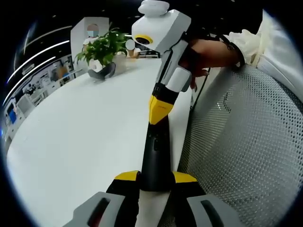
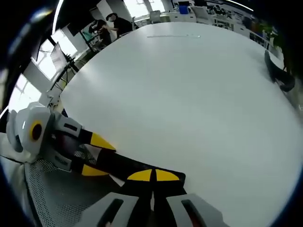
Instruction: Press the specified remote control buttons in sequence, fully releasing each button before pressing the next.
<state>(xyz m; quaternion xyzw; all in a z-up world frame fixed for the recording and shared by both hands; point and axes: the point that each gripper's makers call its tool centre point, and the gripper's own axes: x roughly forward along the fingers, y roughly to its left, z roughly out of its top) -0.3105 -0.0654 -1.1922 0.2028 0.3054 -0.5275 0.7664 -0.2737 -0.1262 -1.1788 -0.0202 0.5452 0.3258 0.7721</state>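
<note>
In the left gripper view, the left gripper (image 1: 156,182) rises from the bottom centre with its yellow-tipped fingers (image 1: 127,176) closed on the near end of a long black remote control (image 1: 156,151). The remote runs up the middle of the frame, lying along the edge of a white table (image 1: 80,142). At its far end the right gripper (image 1: 160,109) reaches down from the upper centre, its yellow tip touching the remote's top face; the fingers look drawn together there. A hand (image 1: 208,51) holds that gripper at the upper right, with a pale sleeve (image 1: 251,40) behind it. A grey mesh chair back (image 1: 246,156) fills the right side. A potted plant (image 1: 102,52) stands on the table at the upper left.

In the right gripper view, the right gripper (image 2: 153,176) comes up from the bottom centre, its two yellow pads (image 2: 140,175) pressed side by side with no gap, resting on the end of the remote control (image 2: 128,166) in the lower centre. The left gripper (image 2: 97,156) enters from the lower left, its yellow fingers one above and one below the remote's other end. The table (image 2: 189,94) spreads across the rest of the frame, with people (image 2: 111,23) at the upper left beyond its far edge.
</note>
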